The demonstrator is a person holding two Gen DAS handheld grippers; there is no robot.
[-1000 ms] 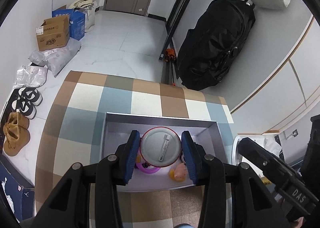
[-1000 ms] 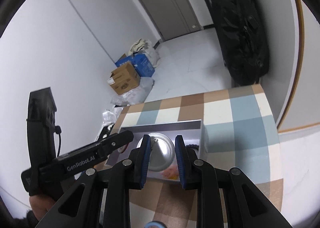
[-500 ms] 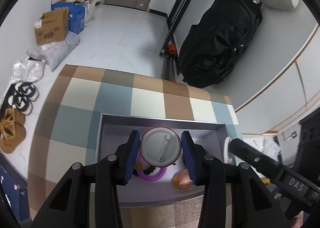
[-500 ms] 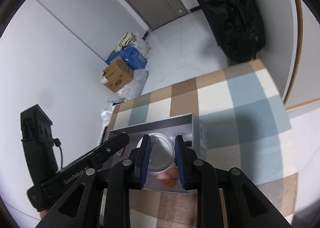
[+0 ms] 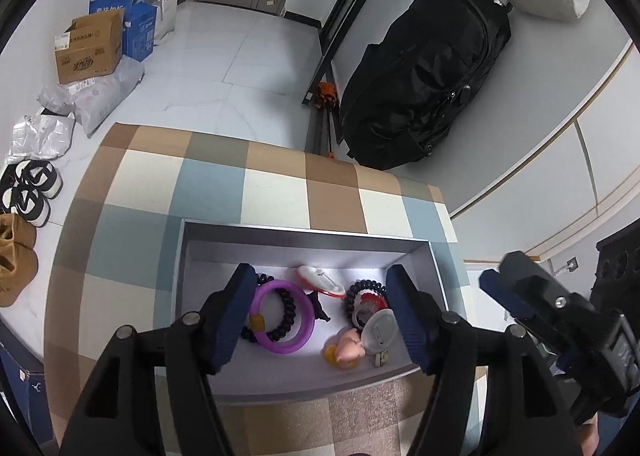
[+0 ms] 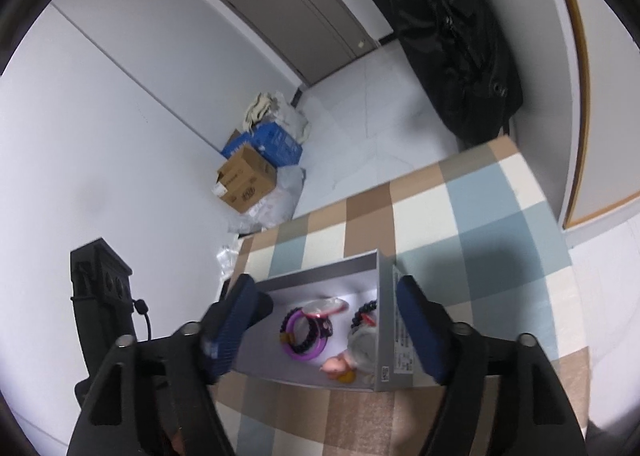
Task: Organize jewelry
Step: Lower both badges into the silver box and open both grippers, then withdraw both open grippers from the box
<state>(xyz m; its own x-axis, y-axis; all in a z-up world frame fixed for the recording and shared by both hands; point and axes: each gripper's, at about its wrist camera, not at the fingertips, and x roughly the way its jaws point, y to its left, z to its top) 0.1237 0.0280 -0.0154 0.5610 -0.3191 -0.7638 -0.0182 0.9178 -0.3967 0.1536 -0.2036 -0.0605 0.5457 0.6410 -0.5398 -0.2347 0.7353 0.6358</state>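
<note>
A grey open box (image 5: pixel 304 234) sits on the checkered table (image 5: pixel 208 187). Inside lie a purple bangle (image 5: pixel 280 320) with a black bead bracelet, a red-rimmed round disc (image 5: pixel 320 280) at the back, a red and black bracelet (image 5: pixel 366 296), a grey round disc (image 5: pixel 380 330) and a pink figurine (image 5: pixel 350 350). My left gripper (image 5: pixel 324 316) hovers over the box, jaws opening, nothing between them. My right gripper (image 6: pixel 326 324) hangs over the same box (image 6: pixel 384 332), jaws opening and empty, one finger outside the right wall. The purple bangle (image 6: pixel 306 336) shows below it.
A black bag (image 5: pixel 424 75) leans on the wall beyond the table. Cardboard and blue boxes (image 5: pixel 92 43) and shoes (image 5: pixel 28 191) lie on the floor at the left. The right gripper (image 5: pixel 516 284) hangs just right of the box, the left gripper (image 6: pixel 262 302) at its left end.
Both grippers were shut on round discs above the box. Both have let go and spread their jaws; the red-rimmed disc and the grey disc now lie in the box.
</note>
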